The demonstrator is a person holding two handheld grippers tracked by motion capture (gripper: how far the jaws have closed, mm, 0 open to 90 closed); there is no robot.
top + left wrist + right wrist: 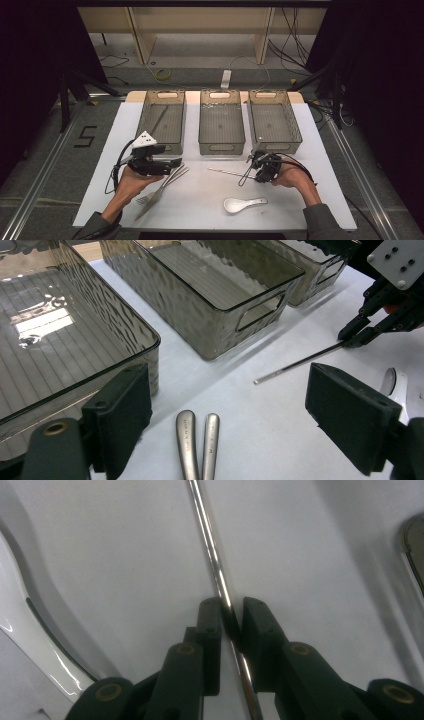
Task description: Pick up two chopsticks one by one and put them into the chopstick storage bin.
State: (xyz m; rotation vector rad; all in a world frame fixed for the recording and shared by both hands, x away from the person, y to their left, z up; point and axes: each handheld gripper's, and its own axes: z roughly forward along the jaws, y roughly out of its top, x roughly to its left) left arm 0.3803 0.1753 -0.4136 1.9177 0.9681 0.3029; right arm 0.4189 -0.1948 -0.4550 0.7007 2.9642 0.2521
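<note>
- Your left gripper (176,163) stands wide open, hovering over the handles of the fork and knife (162,187), near the left bin (161,122)
- Your right gripper (231,622) is clamped on the thin metal chopstick (212,555); it lies on the white table (200,200), just near of the right bin (275,122); the white spoon (242,203) lies nearer you

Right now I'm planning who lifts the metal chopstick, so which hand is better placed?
Right: the right gripper already has its jaws around the chopstick, while the left gripper hovers open over two utensil handles.

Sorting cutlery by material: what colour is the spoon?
White, glossy spoon; clearest in the high view.
</note>
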